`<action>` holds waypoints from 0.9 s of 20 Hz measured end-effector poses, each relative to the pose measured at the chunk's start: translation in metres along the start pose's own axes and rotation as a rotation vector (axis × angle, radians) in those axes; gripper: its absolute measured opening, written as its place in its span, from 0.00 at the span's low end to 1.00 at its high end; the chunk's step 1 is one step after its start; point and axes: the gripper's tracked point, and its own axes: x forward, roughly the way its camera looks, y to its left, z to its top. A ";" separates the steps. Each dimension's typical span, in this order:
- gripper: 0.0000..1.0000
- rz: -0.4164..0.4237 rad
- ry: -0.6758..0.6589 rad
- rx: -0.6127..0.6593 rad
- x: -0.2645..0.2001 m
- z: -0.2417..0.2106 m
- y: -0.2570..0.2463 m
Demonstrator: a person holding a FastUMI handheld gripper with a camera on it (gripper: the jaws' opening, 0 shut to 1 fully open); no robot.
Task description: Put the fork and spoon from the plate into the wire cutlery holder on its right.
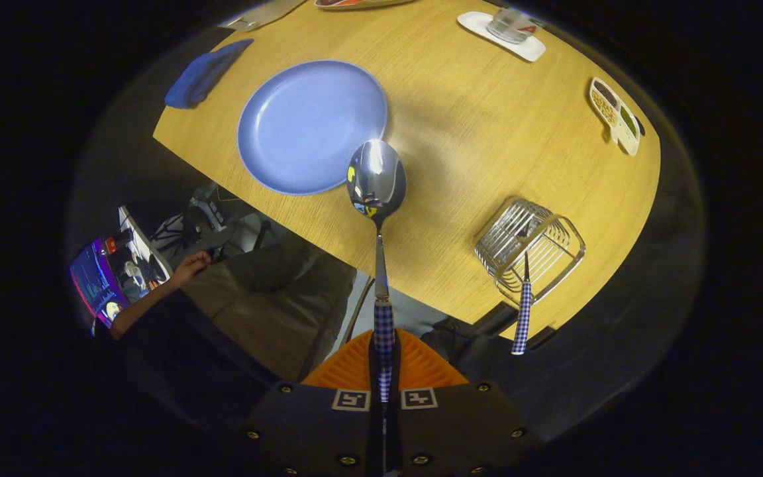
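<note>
Spoon [377,182] – its checked handle is clamped between the gripper [384,361] fingers, bowl raised above the table [487,132]. To its right the wire holder [528,246] already has the fork [522,311] standing in it. Beyond, the blue plate [302,126] lies bare – so only the spoon is left to drop in.

The fork's [522,311] head sits hidden inside the wire holder [528,246], perhaps tines down.
</note>
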 end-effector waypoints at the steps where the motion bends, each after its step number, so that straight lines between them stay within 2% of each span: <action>1: 0.03 0.012 0.004 0.018 -0.002 -0.005 -0.005; 9: 0.03 0.049 0.066 0.190 -0.012 -0.040 -0.067; 18: 0.03 0.101 0.149 0.305 0.003 -0.042 -0.092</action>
